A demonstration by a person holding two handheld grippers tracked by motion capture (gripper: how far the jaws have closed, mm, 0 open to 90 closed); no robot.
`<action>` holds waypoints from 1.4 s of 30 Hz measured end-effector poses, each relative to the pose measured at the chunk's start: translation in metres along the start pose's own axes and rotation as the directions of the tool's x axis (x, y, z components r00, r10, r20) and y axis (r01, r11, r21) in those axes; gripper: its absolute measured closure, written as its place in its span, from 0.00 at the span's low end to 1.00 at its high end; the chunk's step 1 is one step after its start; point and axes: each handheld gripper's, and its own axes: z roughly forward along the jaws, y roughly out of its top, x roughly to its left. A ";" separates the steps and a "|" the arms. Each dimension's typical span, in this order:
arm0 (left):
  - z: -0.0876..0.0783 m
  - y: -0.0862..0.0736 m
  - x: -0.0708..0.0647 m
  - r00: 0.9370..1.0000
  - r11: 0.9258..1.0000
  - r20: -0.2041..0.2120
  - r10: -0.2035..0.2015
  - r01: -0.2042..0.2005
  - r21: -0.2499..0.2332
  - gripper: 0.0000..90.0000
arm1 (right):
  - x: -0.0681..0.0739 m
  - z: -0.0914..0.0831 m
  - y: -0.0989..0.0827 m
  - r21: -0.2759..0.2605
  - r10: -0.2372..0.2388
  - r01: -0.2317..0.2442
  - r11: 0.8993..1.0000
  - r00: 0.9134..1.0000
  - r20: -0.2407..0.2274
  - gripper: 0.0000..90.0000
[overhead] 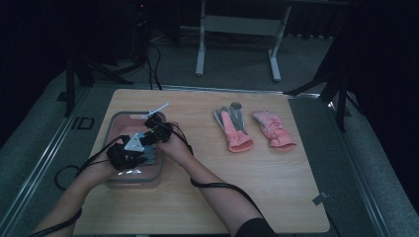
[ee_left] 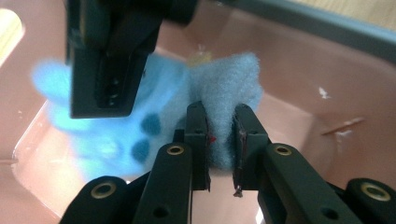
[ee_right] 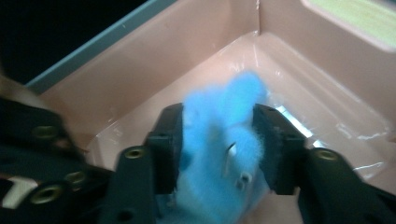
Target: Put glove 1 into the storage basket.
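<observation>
Left gripper (ee_left: 219, 140): we see its jaws clamped on a fold of the blue fleece glove (ee_left: 229, 93), pads pressing the fabric from both sides, down inside the bin.
Right gripper (ee_right: 217, 140): we see the glove (ee_right: 219, 154) between its jaws, the fleece filling the gap and touching both pads; we cannot tell whether they press on it or only stand around it.
Glove: we find it inside the pink bin (ee_left: 299, 70), low over the floor, the fuzzy fingers towards the far corner in the right gripper view; dark spots show on its side in the left gripper view.
Both grippers from above: left (overhead: 129, 154) and right (overhead: 157, 129) sit close together over the bin (overhead: 114, 124), at the table's left.
Table (overhead: 197, 197): light wood; we see the forearms come in from the near edge.
Pink gloves: a pair lies farther off to the right, one (overhead: 233, 129) with a grey palm, the other (overhead: 274, 129) just beside it, well apart from the bin.
</observation>
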 end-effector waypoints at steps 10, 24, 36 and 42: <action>0.014 0.001 0.004 0.997 0.998 0.058 -0.048 0.045 0.048 0.79 | -0.005 -0.032 -0.002 -0.090 0.040 -0.040 0.995 0.999 -0.006 0.28; -0.019 0.001 0.000 0.974 0.963 0.052 -0.219 0.224 -0.147 0.18 | -0.011 -0.070 -0.027 -0.137 -0.027 0.027 0.990 1.000 0.000 0.17; -0.028 0.033 -0.038 0.981 0.936 0.125 -0.150 0.182 -0.300 0.17 | -0.012 -0.113 -0.060 -0.146 -0.041 0.041 0.988 0.999 0.004 0.15; -0.025 0.052 -0.066 0.985 0.918 0.154 -0.082 0.135 -0.374 0.17 | -0.024 -0.134 -0.079 -0.171 -0.021 0.023 0.985 1.000 0.014 0.16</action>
